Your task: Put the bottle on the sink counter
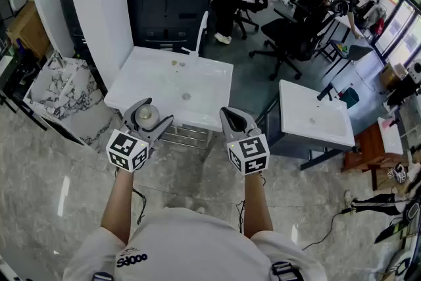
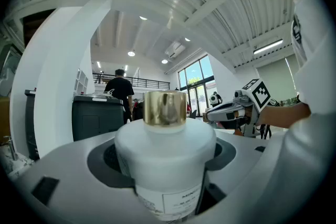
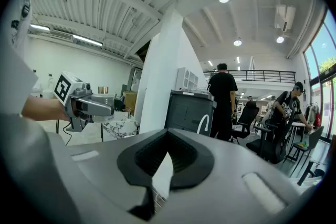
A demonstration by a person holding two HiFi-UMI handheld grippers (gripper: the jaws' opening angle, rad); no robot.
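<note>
A round white bottle [image 1: 146, 117] with a gold cap [image 2: 165, 108] stands upright between the jaws of my left gripper [image 1: 156, 112], which is shut on its body [image 2: 165, 160]. It hangs over the near left edge of the white sink counter [image 1: 197, 95]; whether it touches the counter I cannot tell. My right gripper [image 1: 227, 114] is shut and holds nothing, level with the left one, just off the counter's near right corner. In the right gripper view the jaws [image 3: 155, 191] meet at their tips.
A second white sink unit [image 1: 312, 116] stands to the right, and a marble-patterned basin [image 1: 59, 85] to the left beside a white pillar [image 1: 99, 3]. Behind the counter is a dark cabinet [image 1: 168, 0], with office chairs [image 1: 289, 36] and people further back.
</note>
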